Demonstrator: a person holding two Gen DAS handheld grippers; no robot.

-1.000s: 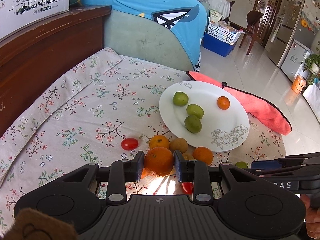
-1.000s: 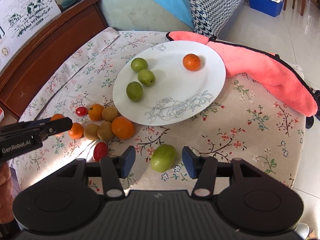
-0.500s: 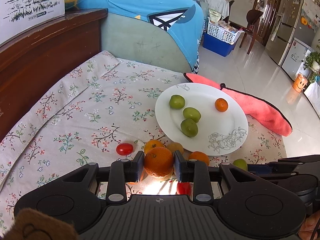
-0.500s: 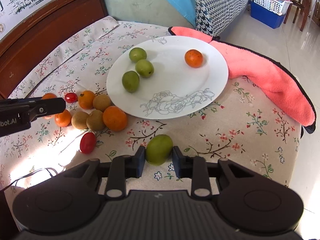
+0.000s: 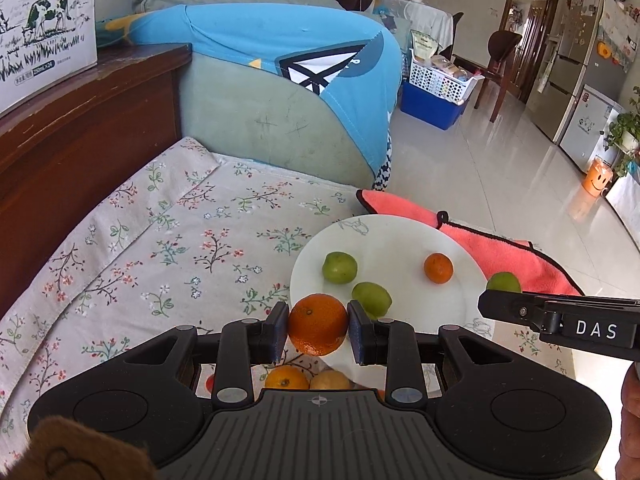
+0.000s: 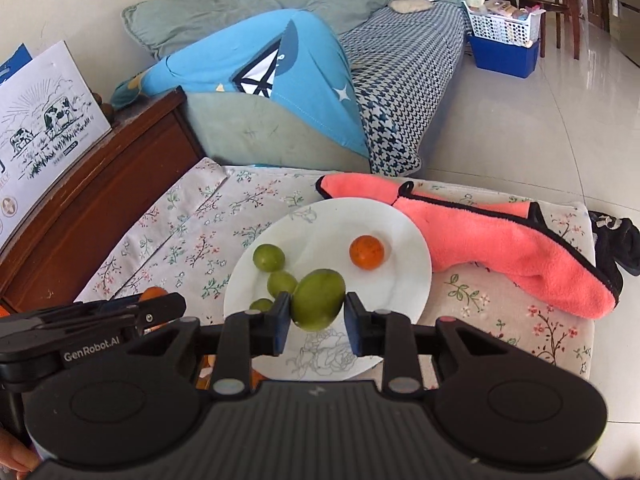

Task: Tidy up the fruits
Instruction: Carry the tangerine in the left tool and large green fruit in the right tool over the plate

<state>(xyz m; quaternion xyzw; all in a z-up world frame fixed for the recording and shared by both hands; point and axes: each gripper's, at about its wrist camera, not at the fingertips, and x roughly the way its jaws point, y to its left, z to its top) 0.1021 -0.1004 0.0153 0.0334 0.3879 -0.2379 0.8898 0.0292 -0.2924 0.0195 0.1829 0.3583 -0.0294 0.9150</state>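
My left gripper (image 5: 318, 330) is shut on an orange (image 5: 318, 323) and holds it above the near left edge of the white plate (image 5: 400, 248). My right gripper (image 6: 316, 316) is shut on a green fruit (image 6: 318, 299) and holds it over the near part of the plate (image 6: 400, 280). The plate holds three green fruits (image 6: 269, 257) and a small orange (image 6: 367, 252). In the left wrist view the right gripper (image 5: 560, 316) reaches in from the right with its green fruit (image 5: 504, 281). More fruit (image 5: 286, 378) lies on the cloth under my left gripper, partly hidden.
A pink towel (image 6: 520, 248) lies right of the plate on the floral tablecloth (image 5: 160, 248). A wooden cabinet (image 5: 80, 128) with a cow-print box (image 5: 44, 28) stands at the left. A sofa with a blue cushion (image 5: 288, 64) is behind the table.
Both grippers rose off the cloth and moved toward the plate with their fruit. The right gripper closed on the green fruit, which lay on the cloth one second ago.
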